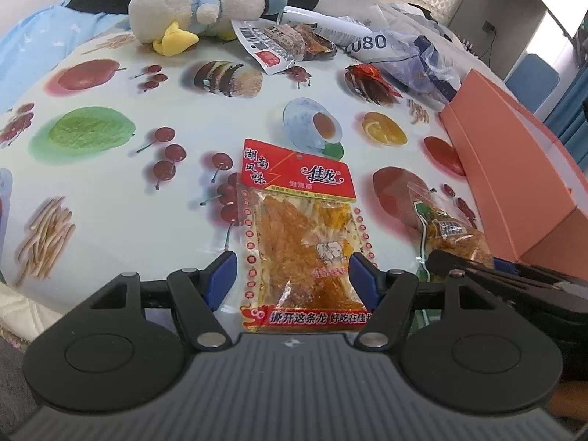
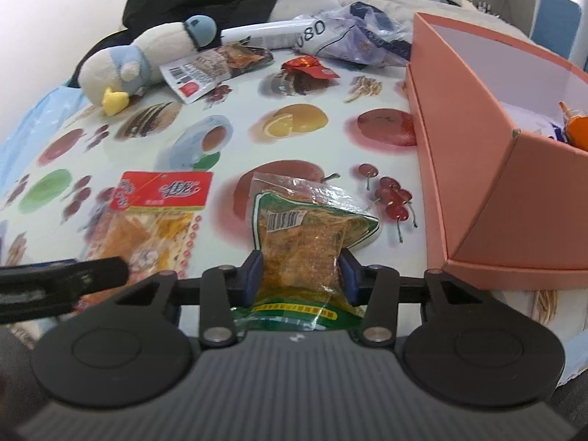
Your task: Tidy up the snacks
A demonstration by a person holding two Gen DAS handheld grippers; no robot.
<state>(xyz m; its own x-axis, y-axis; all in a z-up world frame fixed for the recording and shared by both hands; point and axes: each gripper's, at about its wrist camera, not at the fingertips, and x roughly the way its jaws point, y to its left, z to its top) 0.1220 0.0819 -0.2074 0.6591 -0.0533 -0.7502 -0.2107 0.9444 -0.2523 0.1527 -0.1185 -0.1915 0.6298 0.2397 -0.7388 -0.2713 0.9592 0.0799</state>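
A red-topped packet of orange snack strips (image 1: 297, 228) lies flat on the fruit-print tablecloth (image 1: 110, 183). My left gripper (image 1: 293, 272) is open and straddles the packet's lower half, with a slim gap at its left pad. My right gripper (image 2: 300, 275) is shut on a green-edged clear packet of orange-brown snack (image 2: 305, 242), which is pinched narrow between the blue pads. That packet (image 1: 452, 231) also shows at the right of the left wrist view, and the red-topped packet (image 2: 161, 213) at the left of the right wrist view. An open pink box (image 2: 477, 183) stands to the right.
At the far edge lie a plush duck (image 1: 198, 7), a barcode snack packet (image 1: 279, 42), a small red packet (image 1: 367, 77) and a crumpled plastic bag (image 1: 415, 58). Dark clothing is heaped behind them. The pink box holds some orange and blue items (image 2: 575, 128).
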